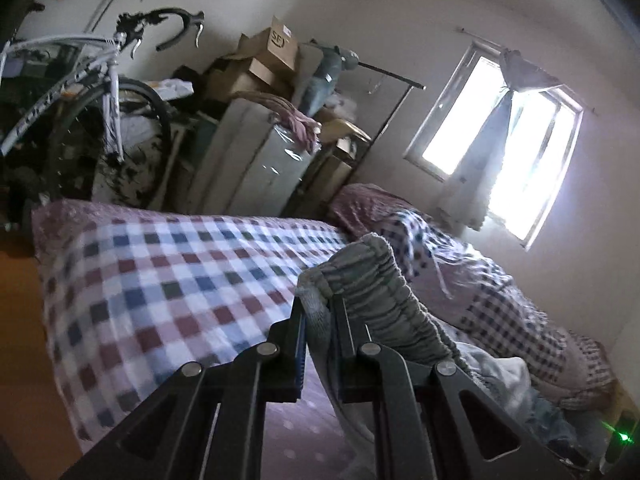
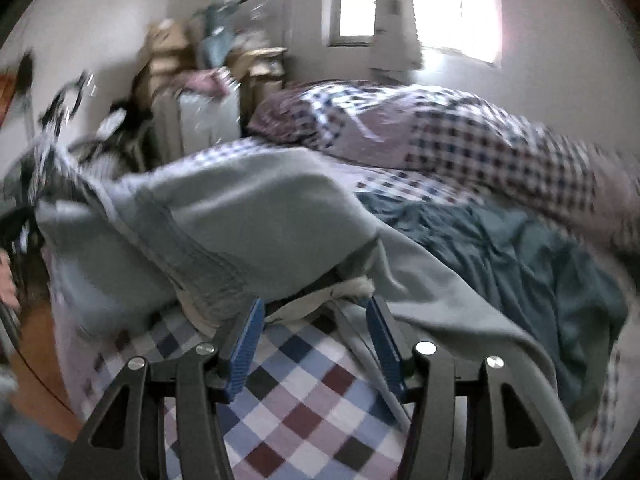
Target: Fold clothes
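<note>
- Lifting a grey garment [image 2: 248, 216] off the checked bed [image 2: 304, 404] seems to be the step in hand: it looks like the opening spread before any fold is made.
- Left gripper [image 1: 318, 316] sits at the lower centre of its view with its fingers narrow, pinched on the garment's ribbed elastic band [image 1: 376, 292], which rises from the tips and runs toward the lower right of the frame.
- Right gripper [image 2: 316, 312] sits at the lower centre of its view with its fingers wide apart; the blue pads [image 2: 246, 344] are bare, and cloth lies at and just past the tips without being clamped.
- In the right view the grey garment drapes across the middle of the frame, raised above the bed at the left and trailing down past the right finger.
- A teal cloth [image 2: 512, 256] lies crumpled on the bed at the right, under a checked quilt [image 2: 460, 128] heaped in the upper right.
- The next move, as I judge it, calls for the right fingers to close on a free edge near their tips, so that both hands can pull the garment flat on the bed.
- The left hand is tilted, the room leaning in its view; the right points almost level over the bed. Both frames are blurred.
</note>
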